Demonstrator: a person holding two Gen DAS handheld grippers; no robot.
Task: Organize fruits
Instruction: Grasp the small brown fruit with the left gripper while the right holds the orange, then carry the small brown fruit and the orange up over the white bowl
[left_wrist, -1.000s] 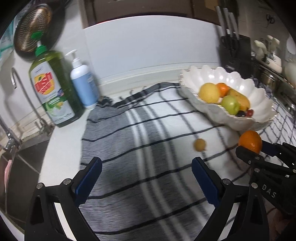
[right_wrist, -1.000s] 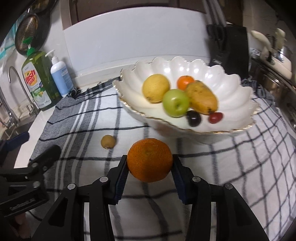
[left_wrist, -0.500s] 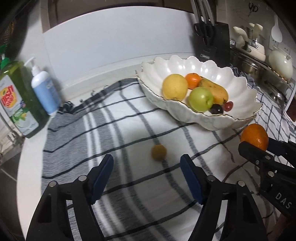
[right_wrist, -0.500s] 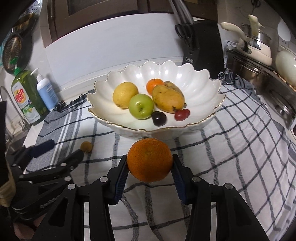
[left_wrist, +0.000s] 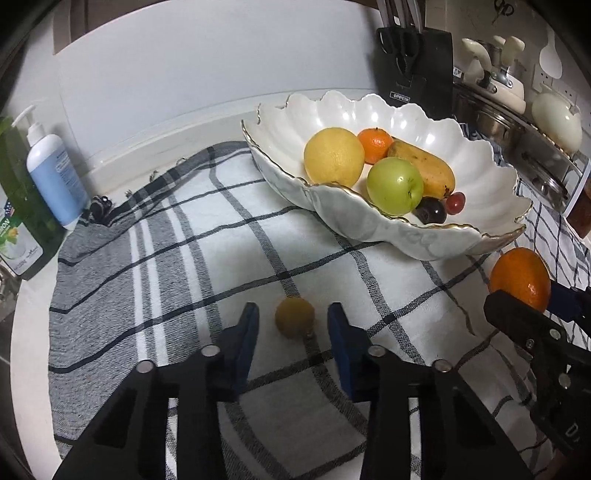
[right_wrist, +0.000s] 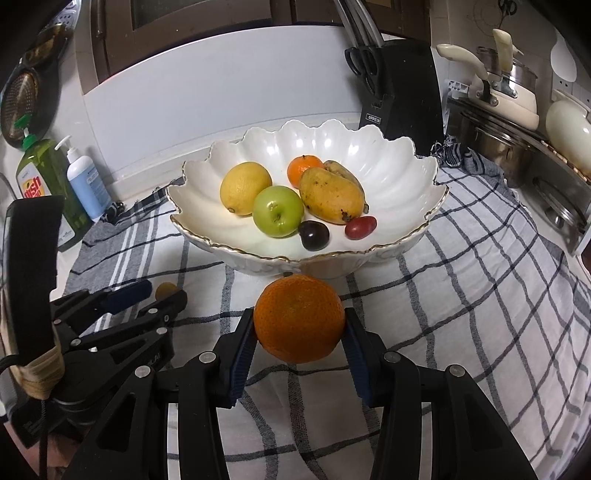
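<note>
The left gripper (left_wrist: 292, 326) has dropped toward the small round yellow-brown fruit (left_wrist: 294, 317) on the checked cloth (left_wrist: 207, 258), jaws closing around it, not touching. The right gripper (right_wrist: 299, 339) clamps the large orange (right_wrist: 299, 317) before the white scalloped bowl (right_wrist: 406, 166). Uneven pad contact could roll the little fruit away.

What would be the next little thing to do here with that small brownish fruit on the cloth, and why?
Probably let the left gripper finish closing on the small brown fruit. Its jaws are closing with the fruit between them, but a gap shows on each side, so nothing is gripped yet. The right gripper already holds an orange before the white bowl, where both fruits likely belong.
</note>
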